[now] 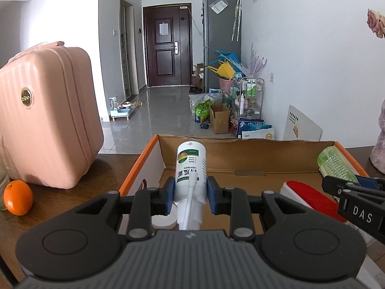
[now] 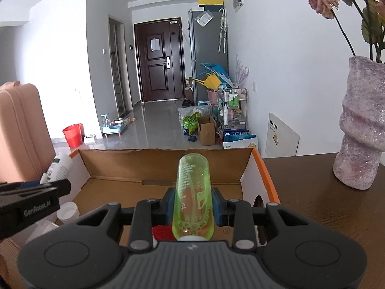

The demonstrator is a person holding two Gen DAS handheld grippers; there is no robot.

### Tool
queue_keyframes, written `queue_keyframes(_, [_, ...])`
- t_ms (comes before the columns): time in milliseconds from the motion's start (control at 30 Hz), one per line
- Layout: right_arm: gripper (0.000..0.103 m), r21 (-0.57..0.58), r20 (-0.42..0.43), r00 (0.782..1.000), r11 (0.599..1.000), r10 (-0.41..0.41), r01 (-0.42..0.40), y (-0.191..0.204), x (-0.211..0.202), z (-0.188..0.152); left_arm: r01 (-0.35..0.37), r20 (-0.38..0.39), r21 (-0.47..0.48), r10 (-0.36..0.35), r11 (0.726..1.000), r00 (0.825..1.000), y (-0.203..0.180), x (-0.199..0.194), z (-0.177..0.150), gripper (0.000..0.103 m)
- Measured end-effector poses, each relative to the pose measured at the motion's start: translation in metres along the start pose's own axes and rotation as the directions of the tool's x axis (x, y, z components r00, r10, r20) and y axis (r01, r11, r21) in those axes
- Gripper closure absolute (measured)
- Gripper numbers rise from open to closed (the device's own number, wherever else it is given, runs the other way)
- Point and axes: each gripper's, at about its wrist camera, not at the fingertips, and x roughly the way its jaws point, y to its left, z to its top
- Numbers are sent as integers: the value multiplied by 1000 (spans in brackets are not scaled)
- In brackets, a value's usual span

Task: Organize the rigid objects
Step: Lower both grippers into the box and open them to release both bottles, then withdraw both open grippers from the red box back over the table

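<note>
My left gripper [image 1: 190, 193] is shut on a white spray bottle [image 1: 191, 166] with a green label, held above the left part of an open cardboard box [image 1: 276, 159] with orange edges. My right gripper [image 2: 192, 208] is shut on a clear green bottle [image 2: 192, 192], hanging over the same box [image 2: 134, 166] toward its right. Each gripper shows at the edge of the other's view: the right gripper [image 1: 356, 192] with the green bottle [image 1: 335, 163], the left gripper [image 2: 31, 192] with the white bottle [image 2: 59, 167]. Inside the box lie a red and white item [image 1: 310, 197] and a white lid [image 1: 163, 221].
A pink suitcase [image 1: 45, 130] stands on the dark wooden table [image 1: 60, 216] left of the box, with an orange [image 1: 18, 197] beside it. A mottled pink vase [image 2: 361, 125] with dried flowers stands to the right of the box. Beyond the table lies a cluttered tiled floor.
</note>
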Motion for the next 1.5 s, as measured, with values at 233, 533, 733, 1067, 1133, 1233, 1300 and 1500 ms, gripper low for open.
queue_keyframes(233, [72,0,-11,1000,1000,-1,1,0,0,-1,14,-6,-2,-14,1000,1000,1,-2,-2,72])
queue_keyframes(533, [11,5,51,998,1000,-20,20,-3,-17,4,-26,55,-32,28,999,998,9,-14,2,0])
queue_keyframes(733, [0,17,58,998,1000,-19,18,-6,-19,3,-35,73,-38,38,999,997,9,-17,2,0])
queue_keyframes(1067, [0,6,67,998,1000,-20,20,-5,-26,1,-30,72,-51,34,998,997,14,-21,3,0])
queue_keyframes(1133, [0,5,76,997,1000,-20,20,-5,-30,0,-27,74,-61,32,998,997,16,-24,2,0])
queue_keyframes(1233, [0,10,90,996,1000,-16,15,-6,-36,-3,-34,75,-74,39,997,996,19,-29,0,0])
queue_keyframes(1300, [0,4,101,995,1000,-15,15,-6,-40,-6,-30,78,-78,36,996,996,20,-33,0,0])
queue_keyframes(1500, [0,-19,144,989,1000,-19,22,-4,-60,-13,-33,105,-100,44,994,994,30,-53,-8,0])
